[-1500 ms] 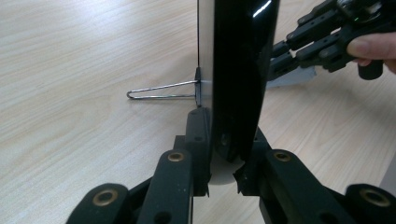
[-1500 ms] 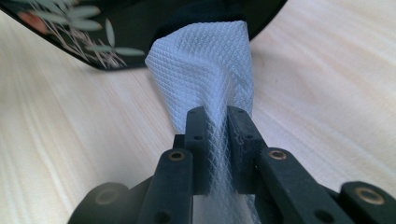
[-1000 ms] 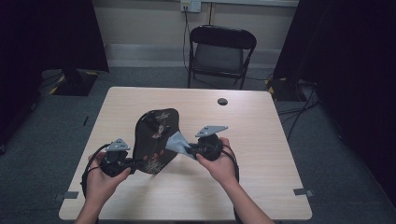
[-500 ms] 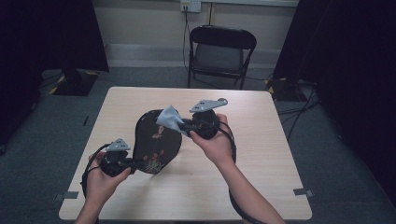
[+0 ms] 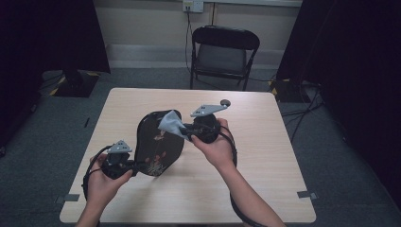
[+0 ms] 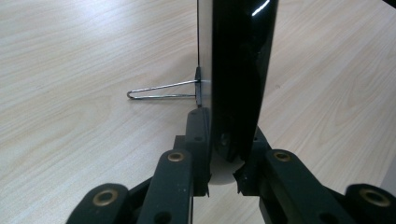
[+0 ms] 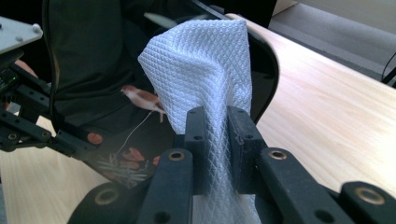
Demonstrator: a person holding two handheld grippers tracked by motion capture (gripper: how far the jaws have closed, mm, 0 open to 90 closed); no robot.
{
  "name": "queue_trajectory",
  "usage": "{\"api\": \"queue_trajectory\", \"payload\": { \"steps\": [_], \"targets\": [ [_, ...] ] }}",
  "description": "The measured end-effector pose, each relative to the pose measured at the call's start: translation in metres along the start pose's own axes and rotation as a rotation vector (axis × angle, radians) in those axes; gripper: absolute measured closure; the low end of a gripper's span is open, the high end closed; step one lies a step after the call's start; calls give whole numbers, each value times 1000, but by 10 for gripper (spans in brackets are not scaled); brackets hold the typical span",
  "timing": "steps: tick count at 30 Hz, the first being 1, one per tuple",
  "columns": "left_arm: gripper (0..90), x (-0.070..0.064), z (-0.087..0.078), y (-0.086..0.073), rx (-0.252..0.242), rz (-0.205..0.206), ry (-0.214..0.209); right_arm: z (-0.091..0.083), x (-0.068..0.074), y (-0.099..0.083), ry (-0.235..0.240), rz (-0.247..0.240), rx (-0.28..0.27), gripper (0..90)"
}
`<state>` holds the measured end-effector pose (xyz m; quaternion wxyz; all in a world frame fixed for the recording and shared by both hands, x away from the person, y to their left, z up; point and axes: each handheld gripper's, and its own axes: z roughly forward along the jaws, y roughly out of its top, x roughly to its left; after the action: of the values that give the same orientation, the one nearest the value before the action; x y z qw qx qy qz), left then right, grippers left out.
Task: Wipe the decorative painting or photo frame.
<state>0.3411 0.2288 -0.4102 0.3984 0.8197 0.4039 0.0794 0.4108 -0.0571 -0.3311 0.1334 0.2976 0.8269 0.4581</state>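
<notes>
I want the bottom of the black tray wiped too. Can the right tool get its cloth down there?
Probably yes. The right tool pinches the cloth against the black tray's upper edge, and the painted face below looks bare; the left tool clamps only the bottom rim.

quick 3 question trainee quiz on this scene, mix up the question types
1. True or false: the left gripper is shut on the lower edge of the glossy black oval plaque with bird and flower painting.
2. Multiple choice: what does the right gripper pinch? A) a white diamond-weave cloth B) a yellow sponge C) a paper cup
3. Short answer: what piece of furniture stands beyond the far edge of the light wooden table?

Key
1. True; the left gripper view shows the jaws clamped on its edge.
2. A, the white diamond-weave cloth, pressed near the plaque's upper part.
3. A black folding chair.
</notes>
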Motion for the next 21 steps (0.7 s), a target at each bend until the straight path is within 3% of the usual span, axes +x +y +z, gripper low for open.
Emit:
{"api": "queue_trajectory", "payload": {
  "steps": [21],
  "targets": [
    [787, 0, 0, 0, -1, 4, 0, 28, 5, -56, 41, 44, 86, 800]
  ]
}}
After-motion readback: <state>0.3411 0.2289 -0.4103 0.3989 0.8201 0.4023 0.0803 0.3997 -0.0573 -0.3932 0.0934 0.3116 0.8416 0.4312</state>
